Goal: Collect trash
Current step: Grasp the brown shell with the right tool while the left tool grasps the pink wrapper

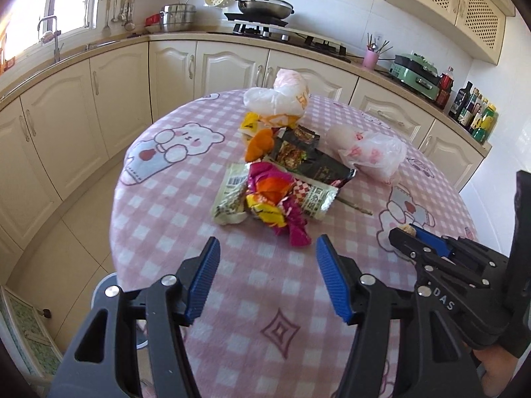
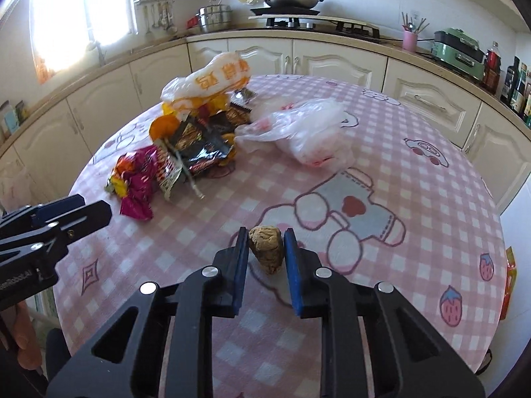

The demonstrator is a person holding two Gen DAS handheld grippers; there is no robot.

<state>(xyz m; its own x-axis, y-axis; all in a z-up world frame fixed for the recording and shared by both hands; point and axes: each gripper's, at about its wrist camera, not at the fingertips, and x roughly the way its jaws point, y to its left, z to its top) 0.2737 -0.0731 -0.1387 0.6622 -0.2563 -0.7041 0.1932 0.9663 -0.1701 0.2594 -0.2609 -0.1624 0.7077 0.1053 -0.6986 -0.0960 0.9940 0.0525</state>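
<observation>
Trash lay mostly untouched on the round table (image 1: 205, 311), so by my reckoning the collecting had barely begun. In my right gripper (image 2: 266, 248) I had a brown lump of food scrap (image 2: 266, 248): the blue pads sat against both of its sides, closed on it, and it rested on or just above the pink checked cloth near the printed bear. From the left wrist view that same gripper showed at the right edge with a bit of the lump peeking out at its tip.

My left gripper (image 1: 267, 277) stood open and empty, its jaws well apart over bare cloth, pointing at the wrapper pile (image 1: 272, 195) just beyond them. That pile held crumpled magenta and orange foil, a pale printed packet and a dark snack bag (image 1: 302, 156). Behind it sat a white and orange plastic bag (image 1: 282, 94), and to the right of the heap a thin clear bag with red print (image 1: 371, 156).

I could see no bin or sack to drop things into in either view, so where the lump should go I could not tell. Everything but that one piece was left to gather.
</observation>
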